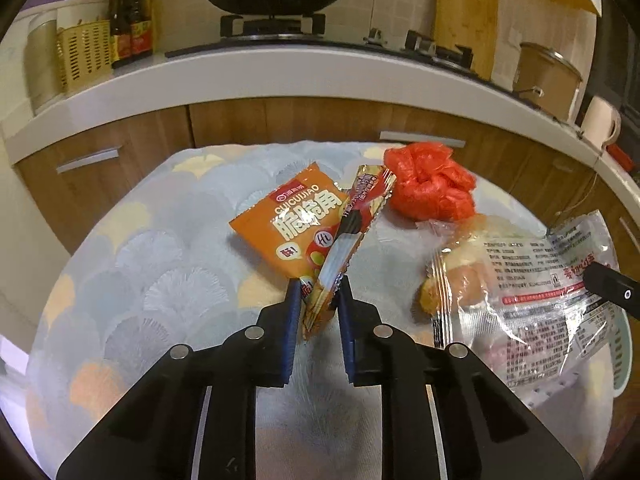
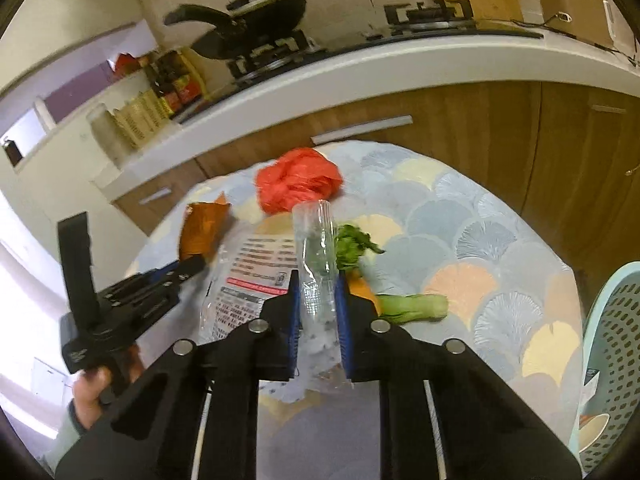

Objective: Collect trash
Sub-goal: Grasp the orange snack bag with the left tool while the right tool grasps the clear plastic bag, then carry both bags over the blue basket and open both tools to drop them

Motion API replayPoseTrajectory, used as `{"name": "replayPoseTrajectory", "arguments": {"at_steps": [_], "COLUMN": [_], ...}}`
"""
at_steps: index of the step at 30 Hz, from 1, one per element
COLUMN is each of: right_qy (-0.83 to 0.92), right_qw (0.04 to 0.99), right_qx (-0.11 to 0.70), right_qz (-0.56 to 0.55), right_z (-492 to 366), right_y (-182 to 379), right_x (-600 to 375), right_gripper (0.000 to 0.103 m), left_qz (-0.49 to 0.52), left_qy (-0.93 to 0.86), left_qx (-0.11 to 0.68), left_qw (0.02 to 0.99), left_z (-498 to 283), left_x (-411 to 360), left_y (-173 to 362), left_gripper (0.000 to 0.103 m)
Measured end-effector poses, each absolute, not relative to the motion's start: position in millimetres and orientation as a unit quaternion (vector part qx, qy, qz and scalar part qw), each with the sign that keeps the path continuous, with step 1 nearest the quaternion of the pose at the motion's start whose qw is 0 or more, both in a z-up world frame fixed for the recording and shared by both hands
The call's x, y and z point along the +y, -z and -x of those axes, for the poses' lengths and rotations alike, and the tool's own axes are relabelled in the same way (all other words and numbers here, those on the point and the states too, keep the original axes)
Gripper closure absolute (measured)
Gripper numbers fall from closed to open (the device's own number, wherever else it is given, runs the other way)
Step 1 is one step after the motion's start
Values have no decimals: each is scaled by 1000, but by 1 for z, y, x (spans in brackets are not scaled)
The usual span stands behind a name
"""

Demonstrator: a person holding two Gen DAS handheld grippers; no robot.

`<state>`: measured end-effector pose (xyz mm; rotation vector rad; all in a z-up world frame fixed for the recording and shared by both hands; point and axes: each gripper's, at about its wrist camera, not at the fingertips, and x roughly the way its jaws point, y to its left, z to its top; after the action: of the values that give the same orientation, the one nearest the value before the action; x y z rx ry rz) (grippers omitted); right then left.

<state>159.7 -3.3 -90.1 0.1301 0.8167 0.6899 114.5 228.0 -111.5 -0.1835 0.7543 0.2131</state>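
— Blue pads first, right under my left lens: my left gripper [image 1: 318,296] has its jaws nearly closed on the lower end of a gold-and-red snack wrapper [image 1: 352,236], which sticks up at a tilt. The orange snack packet [image 1: 288,224] seems caught with it at one corner — I can't tell whether that one is truly pinched or only leaning there.

— And your other side?

— My right gripper [image 2: 318,296] has its jaws pressed in on a folded clear plastic wrapper [image 2: 316,256], standing up between the pads. Both grips look made, so I judge the picking step is in hand, with carrying off to follow.

— Where does it go?

— A pale green perforated basket [image 2: 612,344] sits at the right edge of the patterned worktop [image 2: 500,248]; that looks like the bin. The next move calls for lifting clear without dragging the printed clear bag [image 1: 532,276].

— What's left?

— That bag, the crumpled red plastic bag [image 1: 430,186], and the bok choy scraps [image 2: 412,306], all lying on the worktop.
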Motion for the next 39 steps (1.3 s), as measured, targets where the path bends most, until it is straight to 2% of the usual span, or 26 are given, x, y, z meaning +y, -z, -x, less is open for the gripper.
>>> {"name": "replayPoseTrajectory", "arguments": {"at_steps": [10,20,29,39], "right_qy": [-346,-284,-206,-108], "right_qw": [873,914,940,946], "right_qx": [336,280,251,261], "right_qz": [-78,-72,-107,-159], "right_z": [-116,-83,-72,-71], "right_y": [42,5,-3,25], "right_x": [-27,-88,-180,-292], "right_gripper": [92,92,92,92], "left_qz": [99,87,59,22], "left_qy": [-74,-14,88,179], "left_qx": [307,260,254,278], "left_qw": [943,962,962,943], "left_z": [-69,-44,-55,-85], "left_x": [205,156,60,-56], "left_y": [62,14,-3,14], "left_gripper": [87,87,87,87]}}
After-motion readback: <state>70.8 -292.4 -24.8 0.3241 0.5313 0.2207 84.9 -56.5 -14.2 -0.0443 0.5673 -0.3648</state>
